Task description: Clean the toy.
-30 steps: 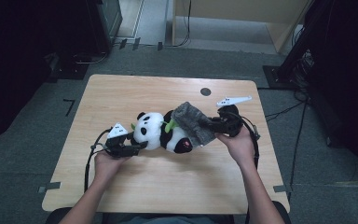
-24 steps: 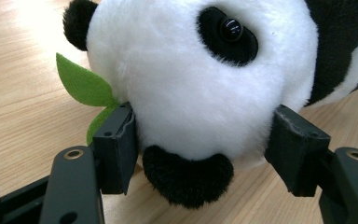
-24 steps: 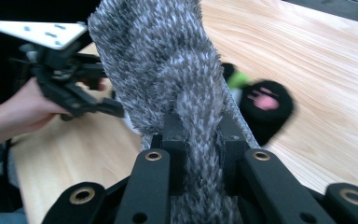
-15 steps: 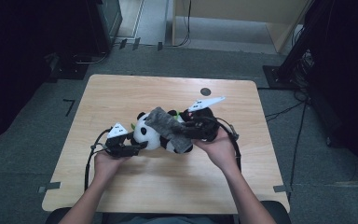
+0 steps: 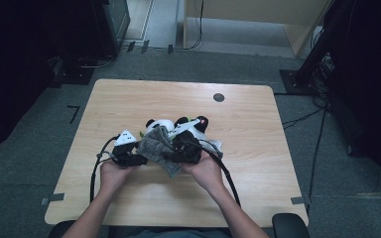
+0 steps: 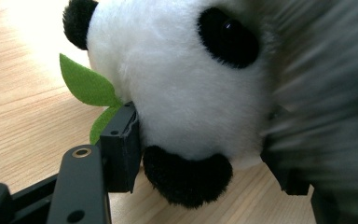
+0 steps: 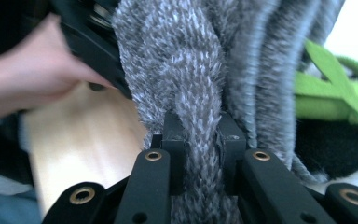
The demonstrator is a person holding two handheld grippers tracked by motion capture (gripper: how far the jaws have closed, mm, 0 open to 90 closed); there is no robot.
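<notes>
A black-and-white panda plush [image 5: 159, 124] lies mid-table with a green felt leaf [image 6: 86, 84] by its head. My left gripper [image 5: 135, 158] is shut on the panda's head [image 6: 186, 84]; the pads press into the white fur on both sides, and the jaws have just tightened slightly. My right gripper [image 5: 179, 148] is shut on a fuzzy grey knitted cloth [image 7: 191, 70], with a fold pinched between its pads [image 7: 204, 140]. The cloth [image 5: 156, 148] drapes over the panda's near side, right up against the left gripper. It is a blur at the right of the left gripper view [image 6: 326, 93].
The wooden table [image 5: 258, 163] has a dark round cap [image 5: 219, 97] at the back right. Black cables [image 5: 97, 168] trail from both grippers toward the front edge. The person's left hand [image 7: 23, 88] is close to the right gripper's left. Dark equipment stands around the table.
My right gripper has carried the grey cloth leftward and slightly down, from the panda's right side over it to the left gripper. The left hand has stayed put.
</notes>
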